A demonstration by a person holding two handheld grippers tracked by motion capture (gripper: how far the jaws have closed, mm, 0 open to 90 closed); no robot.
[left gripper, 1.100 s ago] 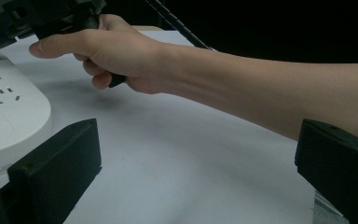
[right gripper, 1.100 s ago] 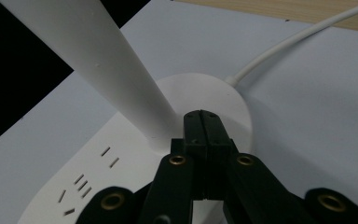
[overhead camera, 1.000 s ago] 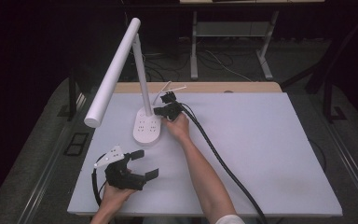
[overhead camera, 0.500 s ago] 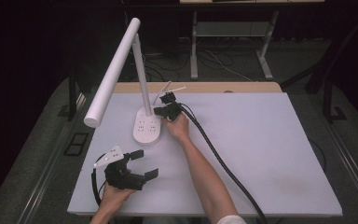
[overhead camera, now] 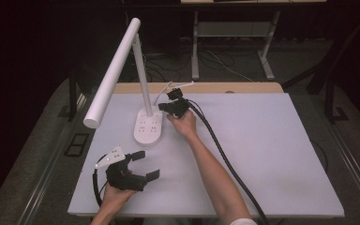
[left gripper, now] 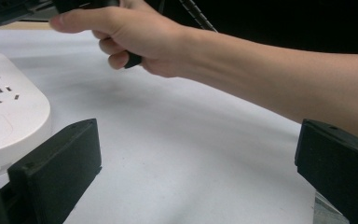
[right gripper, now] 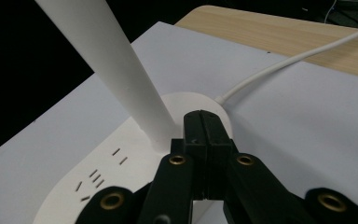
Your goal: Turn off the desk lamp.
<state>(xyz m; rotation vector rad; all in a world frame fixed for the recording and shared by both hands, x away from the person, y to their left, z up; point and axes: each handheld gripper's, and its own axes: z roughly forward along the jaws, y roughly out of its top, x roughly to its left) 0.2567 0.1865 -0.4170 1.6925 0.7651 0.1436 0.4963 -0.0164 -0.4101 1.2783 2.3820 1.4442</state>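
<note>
A white desk lamp stands at the table's back left. Its oval base carries socket slots, and a slim stem rises to a long tilted head bar. My right gripper is shut, its tips resting over the base right beside the stem, with nothing seen between the jaws. My left gripper sits open near the front left, jaws wide apart over bare table. The base's rounded end lies just left of its left jaw.
The lamp's thin white cord runs off the base toward the wooden back edge. A thick black cable trails from the right gripper across the white tabletop. The person's right hand and forearm cross ahead of the left gripper.
</note>
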